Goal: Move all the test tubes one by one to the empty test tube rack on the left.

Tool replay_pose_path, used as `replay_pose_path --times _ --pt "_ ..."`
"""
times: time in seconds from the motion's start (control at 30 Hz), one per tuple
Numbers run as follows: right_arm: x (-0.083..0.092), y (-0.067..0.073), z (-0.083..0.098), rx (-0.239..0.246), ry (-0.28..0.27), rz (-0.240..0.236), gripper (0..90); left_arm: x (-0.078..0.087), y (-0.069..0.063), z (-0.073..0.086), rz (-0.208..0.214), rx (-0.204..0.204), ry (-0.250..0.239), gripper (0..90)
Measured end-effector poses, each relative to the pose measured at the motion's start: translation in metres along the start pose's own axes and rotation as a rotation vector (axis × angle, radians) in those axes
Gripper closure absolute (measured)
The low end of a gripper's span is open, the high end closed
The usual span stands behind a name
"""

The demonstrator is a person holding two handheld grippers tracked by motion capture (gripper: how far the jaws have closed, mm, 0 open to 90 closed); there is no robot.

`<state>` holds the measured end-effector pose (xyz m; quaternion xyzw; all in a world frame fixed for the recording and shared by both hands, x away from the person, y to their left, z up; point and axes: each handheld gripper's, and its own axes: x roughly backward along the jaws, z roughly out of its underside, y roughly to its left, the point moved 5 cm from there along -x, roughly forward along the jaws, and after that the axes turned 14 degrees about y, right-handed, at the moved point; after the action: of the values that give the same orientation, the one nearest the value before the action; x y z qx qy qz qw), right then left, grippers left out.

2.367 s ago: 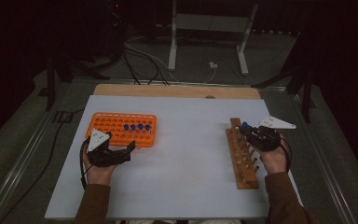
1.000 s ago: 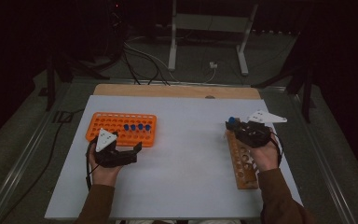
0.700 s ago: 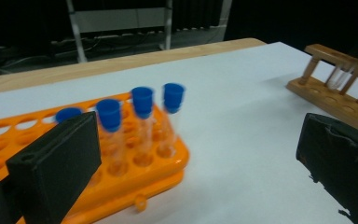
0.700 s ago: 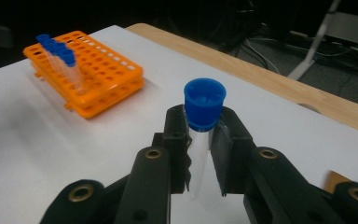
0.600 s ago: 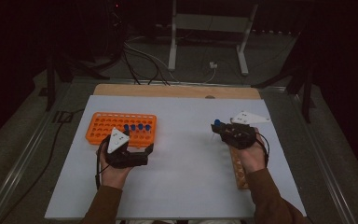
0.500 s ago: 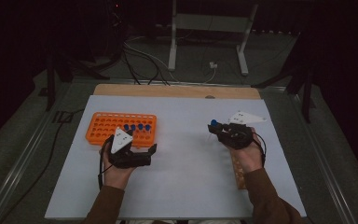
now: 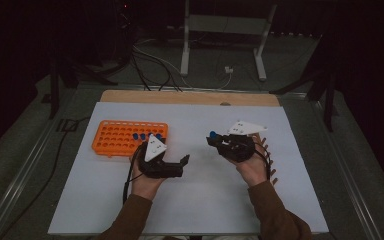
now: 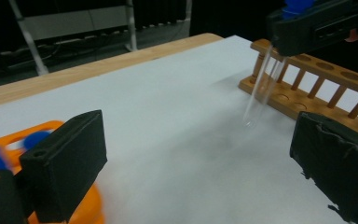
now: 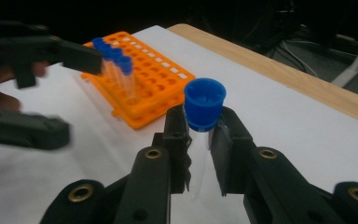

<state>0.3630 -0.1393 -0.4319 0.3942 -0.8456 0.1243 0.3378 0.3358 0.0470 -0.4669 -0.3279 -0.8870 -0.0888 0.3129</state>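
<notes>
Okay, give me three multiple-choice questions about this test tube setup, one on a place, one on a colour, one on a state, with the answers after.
1. Where is the wooden rack?
A. by the person's right hand
B. on the floor
C. on the orange rack

2. What colour is the cap of the held test tube?
A. red
B. blue
C. white

3. How is the left gripper?
A. open
B. clamping a tube
C. clamping a cap

Answers: 1 A, it lies under that hand. 2 B, the cap is blue above the right gripper. 3 A, nothing sits between its jaws.
</notes>
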Motion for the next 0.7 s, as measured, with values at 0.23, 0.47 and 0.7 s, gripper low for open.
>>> replay_pose_path --times 0.23,0.47,0.7 --pt "-0.011 0.016 -0.005 0.023 0.007 -0.039 77.1 -0.017 -0.015 -0.006 0.018 -0.037 0.004 17.8" --pt "-0.017 0.025 -0.008 0.034 0.007 -0.06 77.1 -0.023 -0.02 -0.007 0.03 -0.058 0.001 49.1" --pt "-0.018 0.028 -0.008 0.035 0.007 -0.07 77.2 -0.024 -0.022 -0.007 0.049 -0.065 -0.006 67.5"
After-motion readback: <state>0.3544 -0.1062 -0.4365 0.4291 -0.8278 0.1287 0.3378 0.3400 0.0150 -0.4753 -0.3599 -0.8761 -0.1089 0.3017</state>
